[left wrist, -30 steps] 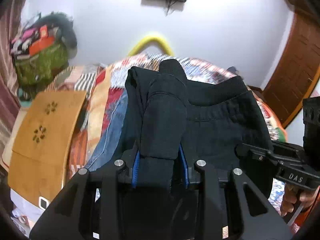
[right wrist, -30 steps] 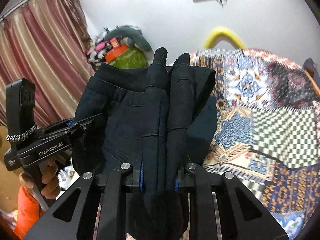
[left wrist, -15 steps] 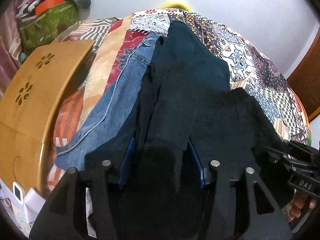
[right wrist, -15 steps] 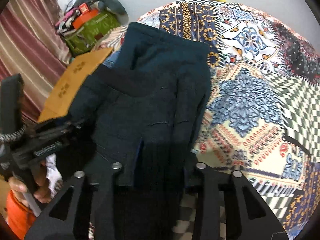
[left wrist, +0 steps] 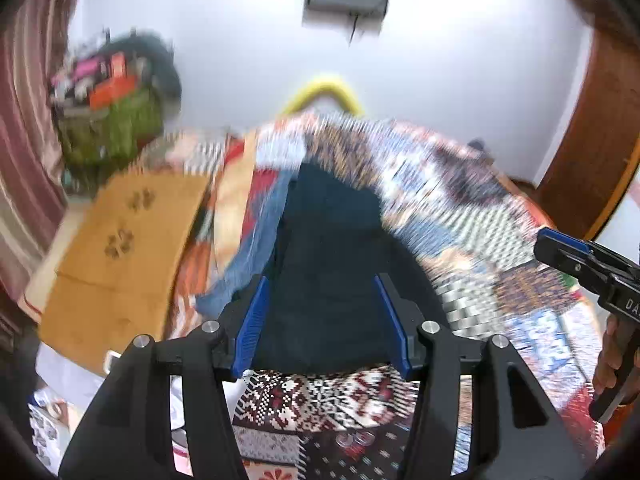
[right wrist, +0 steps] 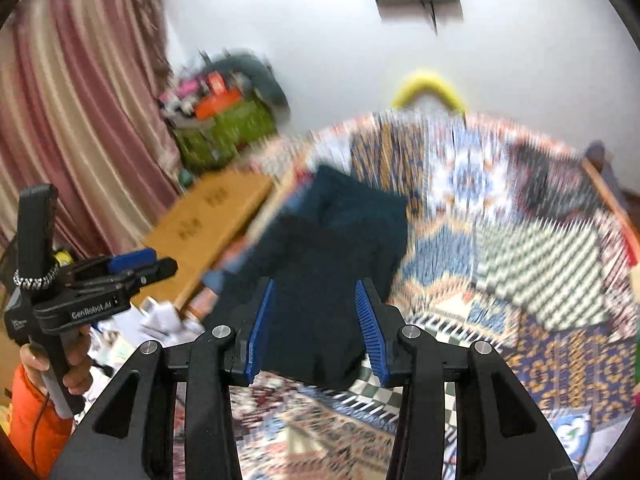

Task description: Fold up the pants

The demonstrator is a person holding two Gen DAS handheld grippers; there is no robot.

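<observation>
The dark pants [left wrist: 332, 240] lie folded on the patterned bed quilt [left wrist: 480, 208], their near edge just beyond my fingers. My left gripper [left wrist: 321, 280] hovers over that edge, open, its blue pads [left wrist: 252, 320] apart from the cloth. In the right wrist view the pants [right wrist: 332, 248] lie the same way, and my right gripper [right wrist: 315, 283] is open above their near end with nothing pressed between its pads. Each gripper shows at the side of the other's view: the right gripper [left wrist: 560, 252] and the left gripper [right wrist: 160, 264], each held by a hand. Both views are motion-blurred.
Blue jeans [left wrist: 256, 248] lie on the bed left of the pants. A wooden board [left wrist: 120, 248] stands at the bed's left side, with a green bag [left wrist: 108, 128] of clutter behind it. A curtain [right wrist: 80, 120] hangs on the left and a wooden door [left wrist: 600, 140] is on the right.
Both grippers held bunched pants cloth up, then lowered it onto the bed. Now both have let go, and they have drawn back and up from the pants.
</observation>
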